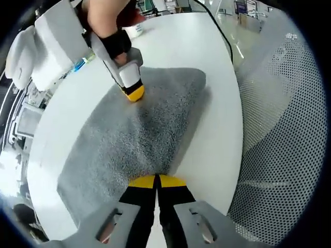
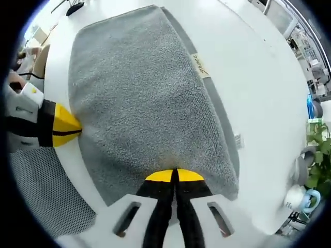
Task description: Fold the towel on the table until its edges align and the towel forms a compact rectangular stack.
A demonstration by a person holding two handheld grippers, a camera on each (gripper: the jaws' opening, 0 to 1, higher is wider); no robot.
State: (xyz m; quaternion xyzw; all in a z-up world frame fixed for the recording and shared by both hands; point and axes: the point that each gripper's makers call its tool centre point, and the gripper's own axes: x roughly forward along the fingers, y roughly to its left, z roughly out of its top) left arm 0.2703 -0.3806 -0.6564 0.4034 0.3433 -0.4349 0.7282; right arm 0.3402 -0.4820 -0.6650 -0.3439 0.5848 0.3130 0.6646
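A grey towel (image 1: 139, 134) (image 2: 145, 103) lies folded in layers on the round white table (image 1: 217, 129) (image 2: 258, 77). A lower layer sticks out along one side, where two small labels (image 2: 199, 66) are sewn. My left gripper (image 1: 155, 181) sits at the towel's near edge, jaws pressed together on the cloth; in the right gripper view it comes in from the left (image 2: 66, 126). My right gripper (image 2: 174, 175) is shut on the opposite edge, and in the left gripper view it reaches down onto the far edge (image 1: 134, 93), held by a person's hand (image 1: 106, 20).
A perforated grey mesh surface (image 1: 289, 129) (image 2: 41, 191) stands beside the table edge. White cups (image 2: 297, 196), a blue bottle (image 2: 310, 108) and a green plant (image 2: 318, 150) sit past the table's far side. A small white container (image 1: 135, 30) stands on the table behind the towel.
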